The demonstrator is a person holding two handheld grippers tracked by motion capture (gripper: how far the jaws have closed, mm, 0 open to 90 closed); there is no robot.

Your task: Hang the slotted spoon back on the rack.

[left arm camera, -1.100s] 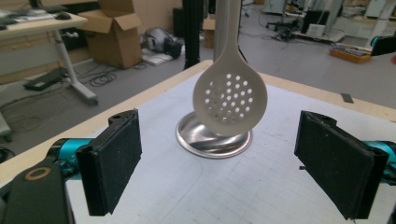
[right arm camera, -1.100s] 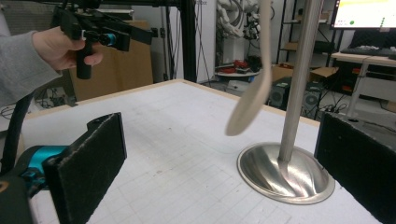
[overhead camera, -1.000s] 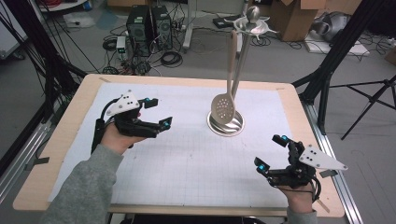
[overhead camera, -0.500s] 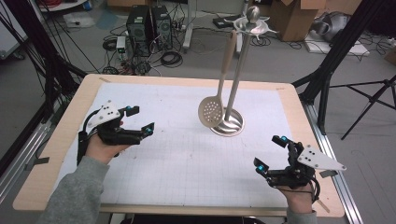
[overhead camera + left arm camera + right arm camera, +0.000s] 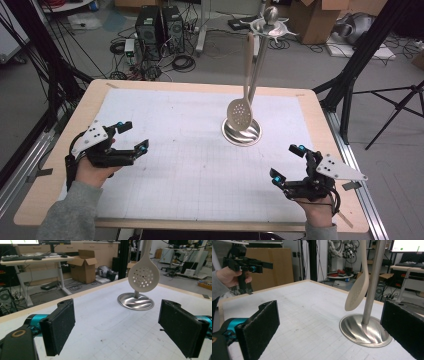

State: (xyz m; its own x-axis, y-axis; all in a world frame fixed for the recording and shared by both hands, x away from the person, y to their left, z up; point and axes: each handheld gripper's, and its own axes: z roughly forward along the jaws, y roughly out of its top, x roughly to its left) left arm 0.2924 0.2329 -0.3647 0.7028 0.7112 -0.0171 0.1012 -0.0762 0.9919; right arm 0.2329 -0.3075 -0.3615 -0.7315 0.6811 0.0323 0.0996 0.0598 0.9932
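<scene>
Both tongs stand with their jaws wide apart and nothing between them. In the high view the left tongs [image 5: 132,136] hover above the left part of the tabletop [image 5: 90,107], held in the person's left hand [image 5: 92,167], while the right tongs [image 5: 287,162] sit low near the front right corner. The left gripper view looks between its black pads [image 5: 61,327] straight at the face of the slotted spoon [image 5: 143,275], so its many round holes are plain; the right gripper view shows the same spoon [image 5: 358,293] edge-on, a thin pale curve with no holes to make out. The spoon [image 5: 239,111] hangs from the stand [image 5: 260,65] toward the far right of the tabletop, its bowl just above the round steel base [image 5: 248,135], well apart from both tongs and nearer the right ones. The right gripper view also catches the left tongs [image 5: 260,266] far off, over the opposite edge. The hook at the stand's top is cut off in both gripper views, so how the spoon hangs there shows in the high view alone, small and hard to read.
</scene>
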